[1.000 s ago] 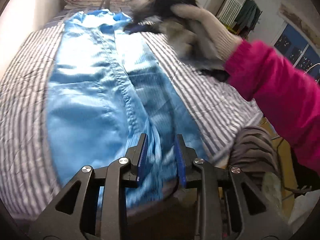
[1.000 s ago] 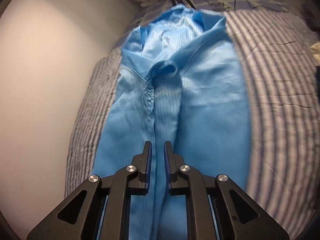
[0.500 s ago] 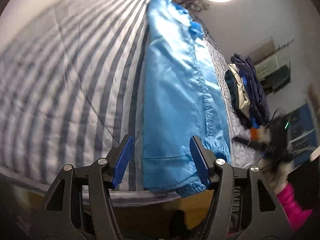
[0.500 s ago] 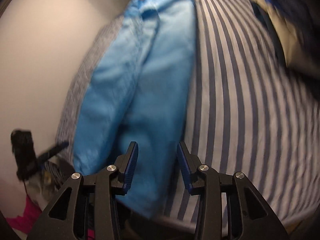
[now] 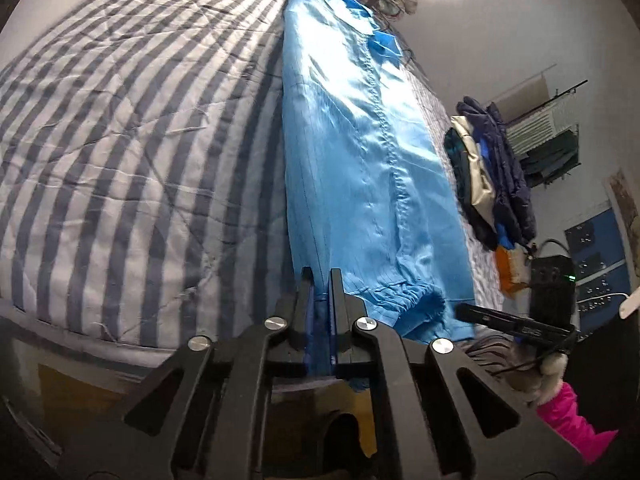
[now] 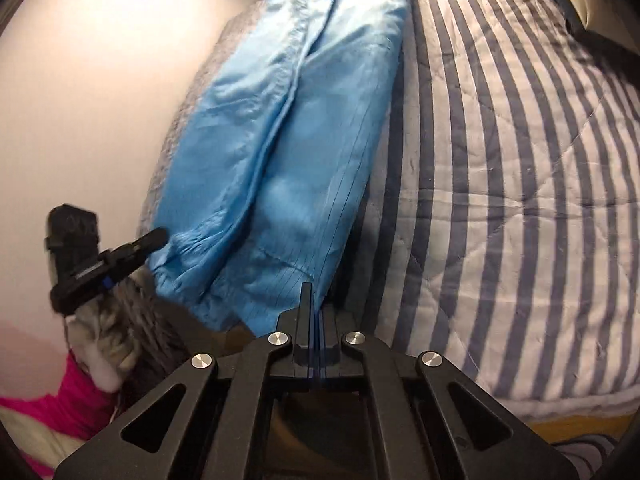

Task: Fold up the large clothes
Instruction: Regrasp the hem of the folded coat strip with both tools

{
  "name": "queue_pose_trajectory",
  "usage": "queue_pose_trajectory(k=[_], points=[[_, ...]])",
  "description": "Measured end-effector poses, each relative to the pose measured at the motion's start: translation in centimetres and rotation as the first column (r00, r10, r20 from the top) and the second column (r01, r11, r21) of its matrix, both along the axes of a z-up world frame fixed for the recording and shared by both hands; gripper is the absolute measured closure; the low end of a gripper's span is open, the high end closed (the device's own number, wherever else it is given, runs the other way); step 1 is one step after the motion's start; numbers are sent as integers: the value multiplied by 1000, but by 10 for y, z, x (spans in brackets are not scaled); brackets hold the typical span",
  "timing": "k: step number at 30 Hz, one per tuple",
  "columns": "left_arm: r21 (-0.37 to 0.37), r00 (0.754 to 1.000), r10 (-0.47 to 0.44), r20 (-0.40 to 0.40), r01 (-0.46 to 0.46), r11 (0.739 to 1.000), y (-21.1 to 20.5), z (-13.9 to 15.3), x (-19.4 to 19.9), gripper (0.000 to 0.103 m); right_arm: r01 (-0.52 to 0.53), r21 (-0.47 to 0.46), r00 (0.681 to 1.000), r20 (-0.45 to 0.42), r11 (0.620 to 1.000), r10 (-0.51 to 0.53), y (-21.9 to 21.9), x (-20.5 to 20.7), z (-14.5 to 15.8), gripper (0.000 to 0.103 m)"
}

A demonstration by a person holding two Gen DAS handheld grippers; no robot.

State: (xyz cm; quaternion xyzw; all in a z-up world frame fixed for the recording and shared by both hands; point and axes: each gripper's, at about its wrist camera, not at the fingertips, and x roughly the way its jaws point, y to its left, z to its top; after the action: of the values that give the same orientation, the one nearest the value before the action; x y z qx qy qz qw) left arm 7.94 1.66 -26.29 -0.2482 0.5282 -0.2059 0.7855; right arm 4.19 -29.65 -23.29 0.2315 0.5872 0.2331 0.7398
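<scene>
I'm making out faint white lettering on the other black handheld gripper (image 6: 93, 266) in the right wrist view, but it's too small to read.

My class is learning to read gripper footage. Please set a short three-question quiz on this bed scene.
1. True or false: the left gripper is shut on the hem of the blue garment.
2. The bedspread is: A plain white, B striped, C floral.
3. Fill in: the right gripper pinches the garment's ____ edge, close to the bed's foot.

Key: 1 true; 2 B; 3 bottom. Both grippers' jaws have just been closing, and blue cloth now sits between each pair.
</scene>
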Motion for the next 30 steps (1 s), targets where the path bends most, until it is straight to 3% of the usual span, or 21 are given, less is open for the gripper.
queue_pose_trajectory(k=[2, 4, 6, 9, 10, 13, 15, 17, 19, 24, 30], points=[[-14, 999, 3, -39, -4, 1000, 3, -9, 2, 95, -5, -47, 1000, 11, 999, 6, -2, 2, 1, 103], [-15, 998, 5, -59, -6, 1000, 2, -16, 6, 60, -5, -64, 1000, 16, 998, 6, -3, 1, -2, 103], [-16, 998, -10, -56, 10, 1000, -2, -21, 5, 54, 6, -58, 1000, 17, 998, -5, -4, 3, -4, 102], [-27, 997, -54, -60, 52, 998, -13, -24, 4, 54, 19, -49, 1000, 3, 999, -19, -9, 9, -9, 94], [-34, 996, -73, -61, 71, 997, -15, -25, 4, 66, 21, -38, 1000, -4, 999, -21, -8, 6, -11, 87], [-8, 991, -120, -65, 120, 993, -26, -27, 2, 93, 13, 11, 999, -30, 1000, -13, -8, 8, -18, 86], [-14, 991, -121, -64, 120, 993, -26, -26, 2, 97, 1, 55, 999, -54, 999, 2, -4, 11, -27, 85], [-15, 992, -117, -53, 117, 993, -26, -21, 0, 99, -8, 90, 997, -79, 996, 15, -3, 14, -34, 98], [-11, 992, -120, -39, 120, 993, -26, -15, -3, 100, -6, 98, 997, -72, 995, 13, -4, 14, -32, 101], [-23, 988, -150, -44, 149, 989, -23, -5, -15, 100, -31, 103, 999, -23, 994, 33, -20, 1, -10, 102], [-9, 979, -190, -73, 189, 982, -16, -6, -37, 100, -68, 130, 997, -23, 989, 72, -28, -28, 4, 102]])
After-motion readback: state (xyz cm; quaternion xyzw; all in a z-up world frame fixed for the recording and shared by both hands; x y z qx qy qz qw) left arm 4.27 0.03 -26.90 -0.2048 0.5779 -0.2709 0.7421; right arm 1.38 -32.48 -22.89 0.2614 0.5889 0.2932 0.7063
